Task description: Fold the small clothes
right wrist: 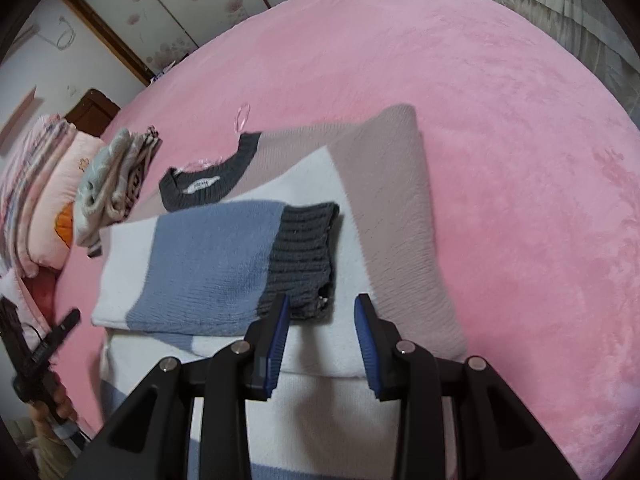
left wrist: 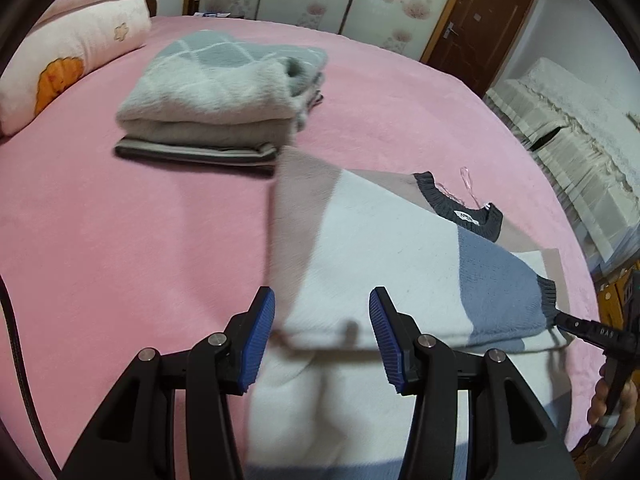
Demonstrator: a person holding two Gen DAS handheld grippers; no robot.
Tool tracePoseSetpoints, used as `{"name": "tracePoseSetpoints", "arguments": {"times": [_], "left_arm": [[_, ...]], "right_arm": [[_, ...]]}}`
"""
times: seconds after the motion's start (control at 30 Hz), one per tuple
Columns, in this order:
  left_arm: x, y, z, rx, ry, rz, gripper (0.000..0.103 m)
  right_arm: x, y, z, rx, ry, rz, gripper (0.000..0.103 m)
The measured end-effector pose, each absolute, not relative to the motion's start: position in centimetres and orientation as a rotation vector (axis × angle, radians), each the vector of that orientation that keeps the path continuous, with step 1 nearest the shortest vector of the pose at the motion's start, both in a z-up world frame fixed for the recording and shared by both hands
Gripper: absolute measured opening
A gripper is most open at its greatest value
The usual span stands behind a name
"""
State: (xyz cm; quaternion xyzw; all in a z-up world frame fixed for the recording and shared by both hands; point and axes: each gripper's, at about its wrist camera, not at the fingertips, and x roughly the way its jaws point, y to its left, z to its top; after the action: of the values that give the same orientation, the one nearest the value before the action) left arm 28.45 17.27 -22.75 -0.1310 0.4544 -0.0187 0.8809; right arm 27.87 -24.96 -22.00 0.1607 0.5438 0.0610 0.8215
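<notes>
Nearest the cameras, both sets of fingers stood spread with nothing between them. The left gripper [left wrist: 322,336] hovered over the near white band of the sweater [left wrist: 384,248], and the right gripper [right wrist: 322,344] hovered just short of the dark ribbed cuff [right wrist: 302,236], not touching it as far as the right wrist view showed.

The sweater lay flat on the pink bed [right wrist: 500,140] — a colour-block knit in white, blue and dusty pink. One sleeve [right wrist: 208,264] was already folded across the body, its cuff resting on the white band. Beyond that, the dark collar [right wrist: 208,178] with its label faced up, and a clear plastic hanger hook [left wrist: 468,184] lay just beside it.

The step in hand looked like sleeve folding, with one sleeve laid in and released. The next move probably called for pinching the hem or the side edge with both grippers and bringing it over evenly, without dragging the folded sleeve out of place.

Farther off sat a pile of folded clothes [left wrist: 216,104], and past it a pink pillow [left wrist: 72,60].
</notes>
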Motion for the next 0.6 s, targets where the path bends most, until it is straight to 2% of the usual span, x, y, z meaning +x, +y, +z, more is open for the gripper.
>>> {"name": "tracePoseSetpoints", "arguments": {"times": [0.03,0.1,0.13,0.3,0.37,0.43,0.6], "left_arm": [[28.9,16.7,-23.1,-0.261,0.952,-0.04,0.048],[30.0,15.6,-24.2,-0.215,0.977,-0.015,0.048],[30.4,15.3,-24.7,-0.19,0.987,0.003,0.048],[31.0,14.0,-26.9,-0.054,1.022,0.061,0.052],[30.9,13.9,-27.1,-0.016,1.021,0.094,0.063],[30.7,14.3,-27.2,-0.031,1.026,0.111,0.073],[30.2,15.6,-26.6,-0.107,1.042,0.096,0.074]], "right_arm": [[27.9,-24.6,-22.2,0.312,1.155,0.112,0.032],[28.0,-23.9,-22.7,0.263,1.157,0.089,0.017],[28.0,-23.8,-22.8,0.25,1.159,0.079,0.015],[27.6,-24.2,-23.5,0.215,1.171,0.015,0.014],[27.4,-24.7,-24.1,0.203,1.187,-0.008,0.005],[27.0,-25.0,-24.2,0.218,1.182,0.005,0.005],[26.0,-25.0,-22.7,0.223,1.136,0.013,0.005]]}}
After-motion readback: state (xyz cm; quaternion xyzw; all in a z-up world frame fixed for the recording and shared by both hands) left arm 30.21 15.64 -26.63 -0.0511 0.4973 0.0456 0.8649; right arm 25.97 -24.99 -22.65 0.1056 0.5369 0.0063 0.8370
